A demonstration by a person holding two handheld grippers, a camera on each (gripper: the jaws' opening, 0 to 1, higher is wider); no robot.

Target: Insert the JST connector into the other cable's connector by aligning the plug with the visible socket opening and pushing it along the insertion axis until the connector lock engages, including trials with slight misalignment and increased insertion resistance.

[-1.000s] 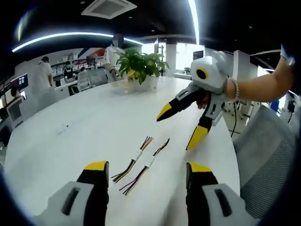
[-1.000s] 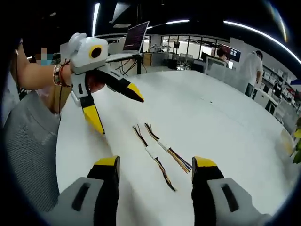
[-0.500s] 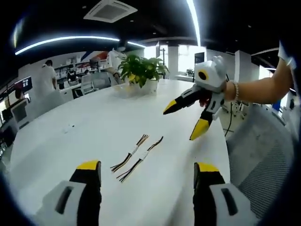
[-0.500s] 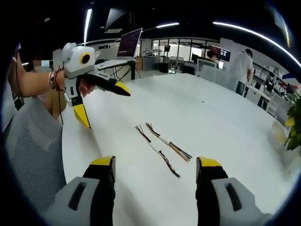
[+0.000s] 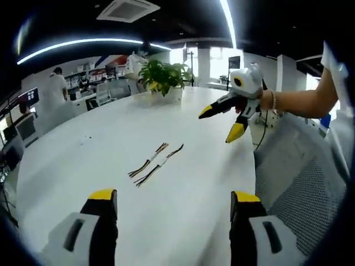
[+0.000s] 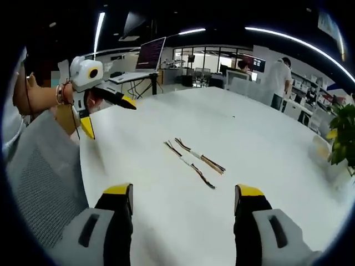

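In the left gripper view, the left gripper point(image 5: 172, 202) rises from the bottom with its yellow-tipped jaws spread wide and nothing between them, held above a white table point(image 5: 83, 160). Two cables point(image 5: 156, 163) lie side by side on the table, ahead of the jaws and well apart from them; each is a bundle of coloured wires with a white piece near its middle, and the connectors are too small to tell apart. The right gripper point(image 5: 223, 123) comes in from the right, held in a hand point(image 5: 250, 105) with a bracelet at the wrist, above the table's far right edge; its jaws are spread wide and empty, well apart from the cables. A potted plant point(image 5: 163, 77) stands at the far end of the table, and a grey mesh chair point(image 5: 302, 188) sits off its right edge. In the right gripper view, the right gripper point(image 6: 184, 197) shows wide, empty jaws at the bottom, above the same table point(image 6: 266, 160). The cables point(image 6: 194, 159) lie parallel and near each other on the table ahead of the jaws, touching neither gripper. The left gripper point(image 6: 105, 116) enters from the left, gripped by a hand point(image 6: 94, 102), jaws wide and empty, near the table's left edge. A laptop point(image 6: 148, 55) stands on a stand beyond it.
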